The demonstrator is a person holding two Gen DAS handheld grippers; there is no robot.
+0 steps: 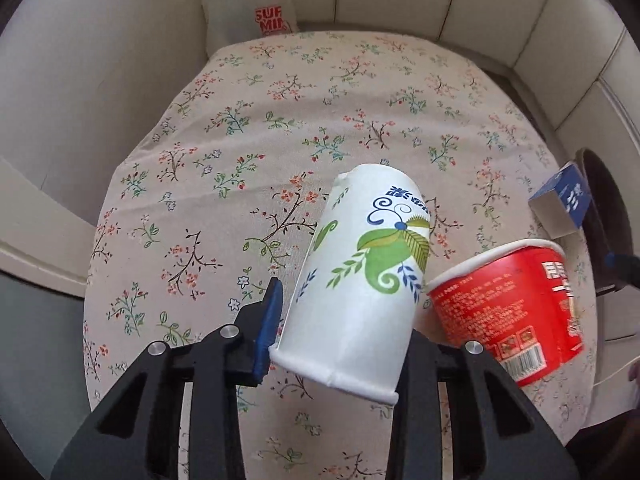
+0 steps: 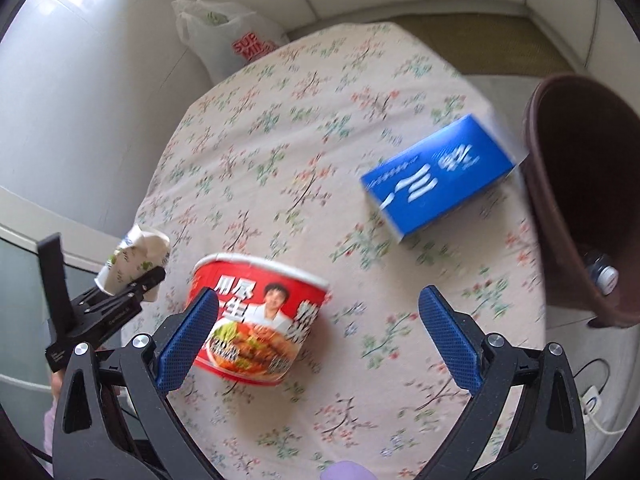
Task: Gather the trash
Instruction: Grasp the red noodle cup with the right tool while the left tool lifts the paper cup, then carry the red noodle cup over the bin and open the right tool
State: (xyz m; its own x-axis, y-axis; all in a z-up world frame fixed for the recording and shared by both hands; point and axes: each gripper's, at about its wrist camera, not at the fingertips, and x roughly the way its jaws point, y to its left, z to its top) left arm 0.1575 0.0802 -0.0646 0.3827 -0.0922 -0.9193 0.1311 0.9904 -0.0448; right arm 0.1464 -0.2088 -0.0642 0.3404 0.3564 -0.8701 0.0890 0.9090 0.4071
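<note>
We are clenching the left gripper [image 1: 340,332] on a white paper cup [image 1: 360,276] printed with green leaves, its far end crumpled, lifted over the floral-clothed bench [image 1: 248,128]. Just right of it a red noodle bowl [image 2: 256,316] is lying tilted on the bench, partly between the wide-open, empty jaws of our right gripper [image 2: 320,340]. Farther right, a blue box [image 2: 436,176] is sitting beside a brown bin [image 2: 580,200].

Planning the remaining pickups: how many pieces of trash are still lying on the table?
2: the red noodle bowl on its side by the right gripper, and the blue box near the brown bin.
</note>
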